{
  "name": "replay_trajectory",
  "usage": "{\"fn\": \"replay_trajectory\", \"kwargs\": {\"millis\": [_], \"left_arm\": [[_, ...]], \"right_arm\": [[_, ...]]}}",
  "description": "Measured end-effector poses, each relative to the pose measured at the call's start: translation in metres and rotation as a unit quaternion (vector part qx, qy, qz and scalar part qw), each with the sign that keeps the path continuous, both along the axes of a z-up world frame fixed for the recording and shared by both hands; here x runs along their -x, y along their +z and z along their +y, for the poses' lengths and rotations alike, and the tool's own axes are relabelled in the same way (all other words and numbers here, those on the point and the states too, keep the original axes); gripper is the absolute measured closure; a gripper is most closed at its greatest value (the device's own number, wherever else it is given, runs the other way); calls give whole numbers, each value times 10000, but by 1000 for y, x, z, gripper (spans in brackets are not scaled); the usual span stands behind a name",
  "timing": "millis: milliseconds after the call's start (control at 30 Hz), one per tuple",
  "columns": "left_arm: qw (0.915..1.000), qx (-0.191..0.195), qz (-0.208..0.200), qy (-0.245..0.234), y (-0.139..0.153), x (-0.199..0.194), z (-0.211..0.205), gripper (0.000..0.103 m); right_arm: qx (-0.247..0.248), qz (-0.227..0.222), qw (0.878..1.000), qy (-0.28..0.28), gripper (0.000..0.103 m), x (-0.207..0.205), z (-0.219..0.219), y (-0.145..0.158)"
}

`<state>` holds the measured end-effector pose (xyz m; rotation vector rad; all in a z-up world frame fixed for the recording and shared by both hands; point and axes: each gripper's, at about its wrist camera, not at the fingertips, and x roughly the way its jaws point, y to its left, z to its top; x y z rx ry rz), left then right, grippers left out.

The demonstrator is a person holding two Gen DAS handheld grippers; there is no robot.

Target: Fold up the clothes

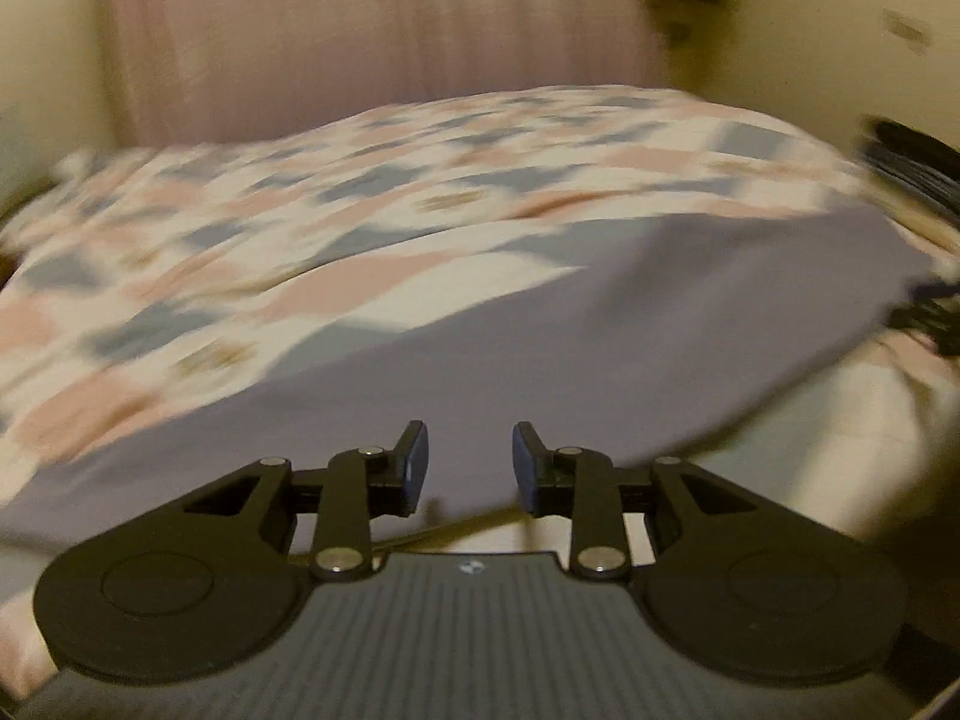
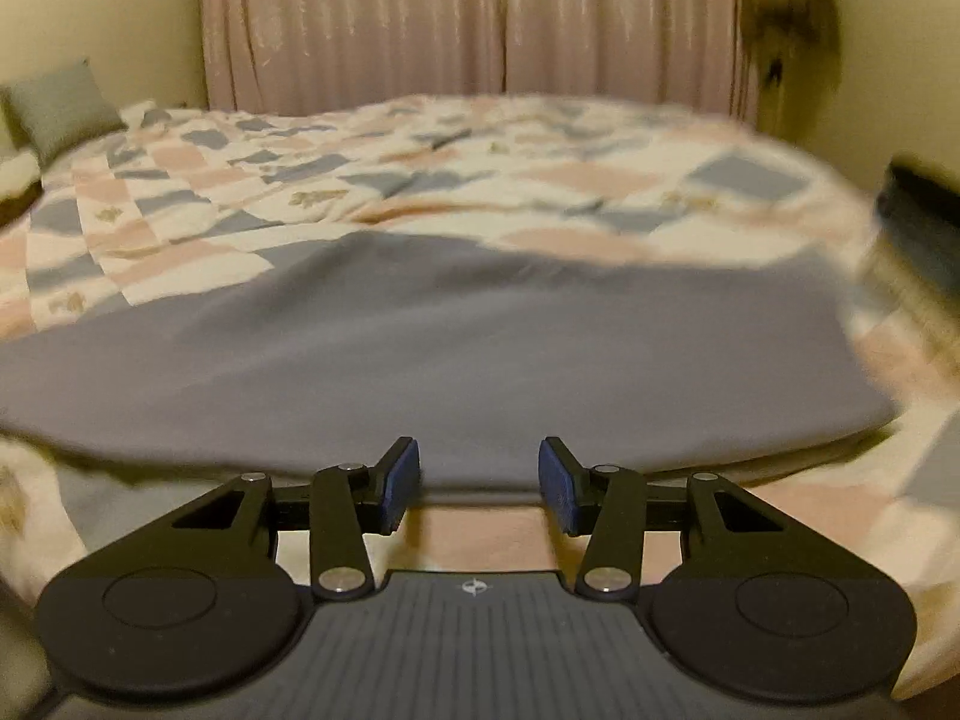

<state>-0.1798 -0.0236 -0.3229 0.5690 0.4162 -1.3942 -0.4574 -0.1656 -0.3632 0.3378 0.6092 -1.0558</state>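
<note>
A grey-lavender garment (image 1: 540,336) lies spread flat on the patchwork bedspread (image 1: 300,222); it also shows in the right wrist view (image 2: 480,348). My left gripper (image 1: 470,468) is open and empty, its fingers just over the garment's near edge. My right gripper (image 2: 479,483) is open and empty, at the garment's near hem, with bedspread (image 2: 420,180) showing below the gap. Both views are motion-blurred.
A pink curtain (image 2: 468,24) hangs behind the bed. A grey pillow (image 2: 60,108) sits at the far left. A dark object (image 1: 912,162) lies at the bed's right edge, also in the right wrist view (image 2: 924,204).
</note>
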Motion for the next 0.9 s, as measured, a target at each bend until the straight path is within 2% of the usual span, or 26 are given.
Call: {"fn": "replay_trajectory", "kwargs": {"millis": [100,167,200,267,333,433,567,633,667,800,900], "left_arm": [[9949,37,-524,-857,-1,58,-13,76],[9861,68,-1007,-1322,-6,96,-23,76],[9813,89,-1193,-1507,-10,109,-27,76],[9730,39,-1534,-1726,-20,129,-38,76],[9643,-56,-1854,-1888,-31,144,-48,76],[9557,-173,-2083,-2072,-42,155,-55,76],[9481,-251,-2293,-2189,-52,157,-60,76],[9449,-268,-2382,-2228,-56,157,-62,76],[9446,-267,-2387,-2238,-57,157,-62,76],[9471,-283,-2272,-2250,-56,152,-61,76],[9515,-263,-2113,-2222,-48,146,-59,76]], "right_arm": [[490,572,9969,225,59,15,11,4],[927,1241,9862,578,63,16,15,0],[1145,1574,9779,759,64,17,17,-2],[1597,2279,9532,1179,64,15,21,-12],[1866,2776,9314,1438,64,14,21,-22],[2056,3233,9068,1760,67,13,19,-37],[2205,3488,8884,2011,71,13,18,-50],[2258,3653,8775,2132,82,11,16,-58],[2281,3734,8714,2219,103,11,16,-60],[2530,4203,8359,2461,103,13,24,-71],[2467,4421,8225,2591,103,16,30,-81]]}}
